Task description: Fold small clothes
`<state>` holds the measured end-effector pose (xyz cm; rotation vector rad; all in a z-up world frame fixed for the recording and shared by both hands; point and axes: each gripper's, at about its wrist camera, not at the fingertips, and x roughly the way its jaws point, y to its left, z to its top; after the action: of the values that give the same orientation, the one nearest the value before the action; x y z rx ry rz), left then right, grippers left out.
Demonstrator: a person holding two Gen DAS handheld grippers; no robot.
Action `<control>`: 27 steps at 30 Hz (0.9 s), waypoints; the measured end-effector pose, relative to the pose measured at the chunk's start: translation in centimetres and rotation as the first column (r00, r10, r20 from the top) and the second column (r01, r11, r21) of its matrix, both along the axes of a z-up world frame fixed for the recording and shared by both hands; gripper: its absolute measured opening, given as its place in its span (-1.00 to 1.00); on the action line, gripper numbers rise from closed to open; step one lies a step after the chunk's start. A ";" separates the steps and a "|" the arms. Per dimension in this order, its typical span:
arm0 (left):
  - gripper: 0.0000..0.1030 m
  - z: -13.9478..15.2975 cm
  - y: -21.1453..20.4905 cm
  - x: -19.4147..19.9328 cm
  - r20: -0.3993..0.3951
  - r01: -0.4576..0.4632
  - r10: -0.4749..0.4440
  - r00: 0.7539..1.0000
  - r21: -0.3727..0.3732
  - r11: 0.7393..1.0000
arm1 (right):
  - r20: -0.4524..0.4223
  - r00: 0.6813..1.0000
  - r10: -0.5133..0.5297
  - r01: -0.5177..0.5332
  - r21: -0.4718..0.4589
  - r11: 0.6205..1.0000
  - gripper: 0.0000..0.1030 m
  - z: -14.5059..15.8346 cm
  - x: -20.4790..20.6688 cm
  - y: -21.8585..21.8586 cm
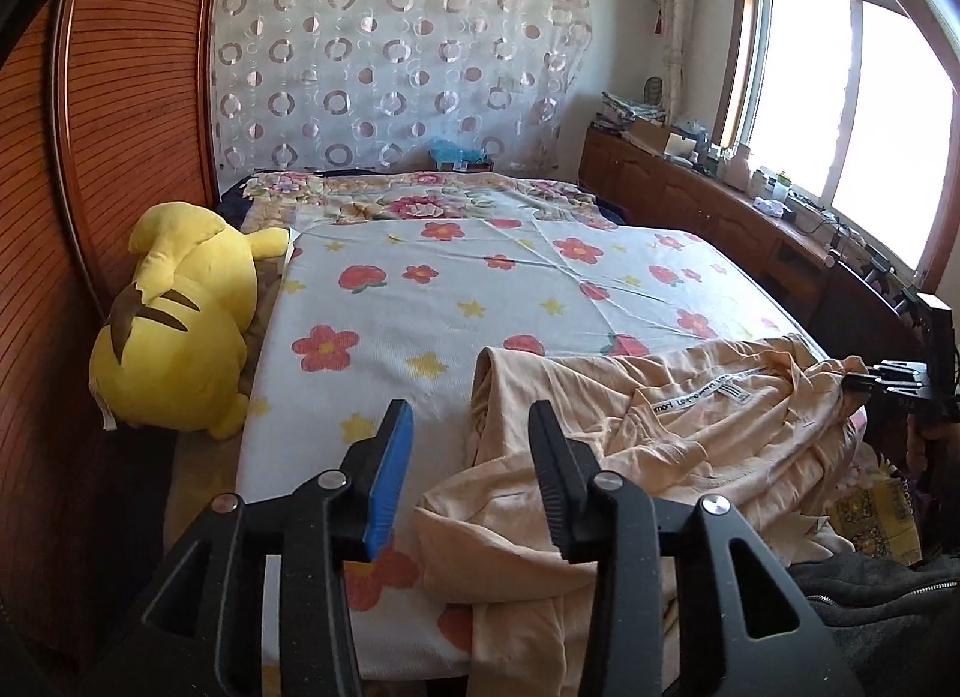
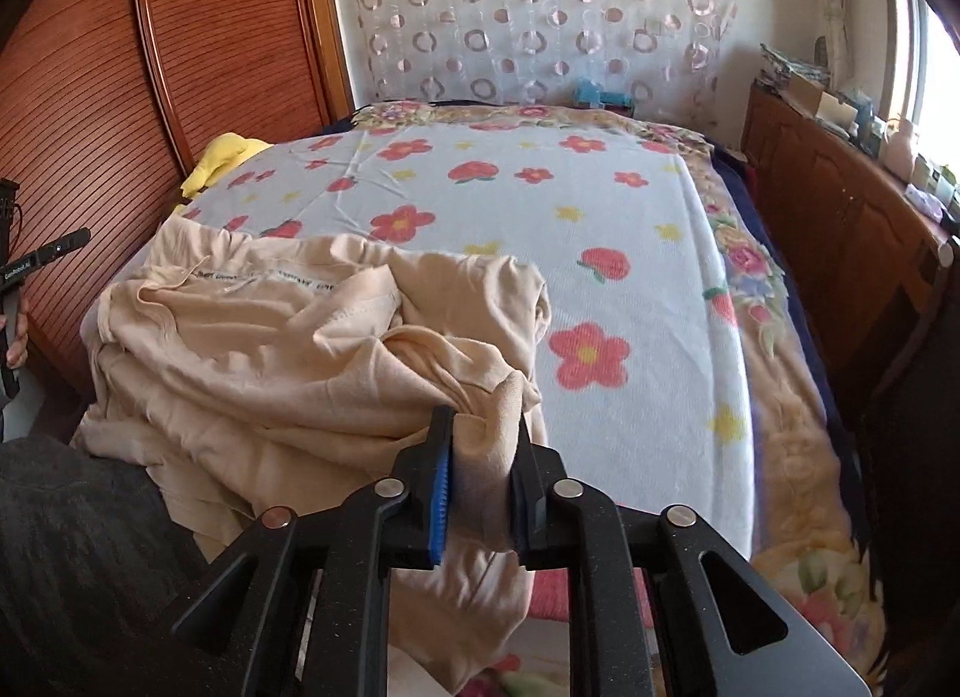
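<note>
From the left wrist view, the peach shirt [image 1: 660, 445] lies crumpled on the near part of the bed [image 1: 480, 277], on the flowered sheet. The left tool [image 1: 471, 424] hangs over the shirt's left edge with its jaws well apart; the right-hand finger stands over the cloth, the blue-padded one over bare sheet, and nothing is pinched between them. The tool points forward and downward toward the bed. The shirt's long axis runs from that tool across to the right tool [image 1: 864, 379], which shows at the shirt's far right edge; the printed neck band faces up near the middle. A yellow plush toy [image 1: 174, 319] lies at the bed's left edge, against the wooden wardrobe.

From the right wrist view, the right tool [image 2: 480, 445] has a bunched fold of the shirt [image 2: 288, 349] between its narrowly parted jaws; I cannot tell whether the pads press on it. It points forward and down. The rest of the shirt spreads left of it, over the bed's [image 2: 630, 205] near left corner, toward the left tool [image 2: 60, 247].
</note>
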<state>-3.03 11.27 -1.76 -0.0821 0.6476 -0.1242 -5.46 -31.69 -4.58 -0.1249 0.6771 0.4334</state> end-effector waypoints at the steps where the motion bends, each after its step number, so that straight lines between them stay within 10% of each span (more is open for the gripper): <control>1: 0.24 0.1 -0.1 0.4 0.000 0.006 -0.006 1.000 0.003 1.000 | 0.010 1.000 -0.006 0.006 -0.003 1.000 -0.41 0.5 0.2 0.0; 9: 0.51 0.3 -0.8 5.0 -0.013 0.035 -0.034 0.999 0.018 0.999 | 0.096 0.995 -0.012 0.016 -0.037 0.999 -0.09 3.3 1.7 0.5; 27: 0.51 -5.7 -1.8 11.8 -0.262 0.082 -0.067 0.963 0.044 0.996 | -0.094 0.995 0.042 -0.042 0.003 0.999 -0.07 -0.8 11.2 1.4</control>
<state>8.79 9.49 -7.41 -0.0209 0.9170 -0.1698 5.78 -30.32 -5.40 -0.1186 0.7679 0.4826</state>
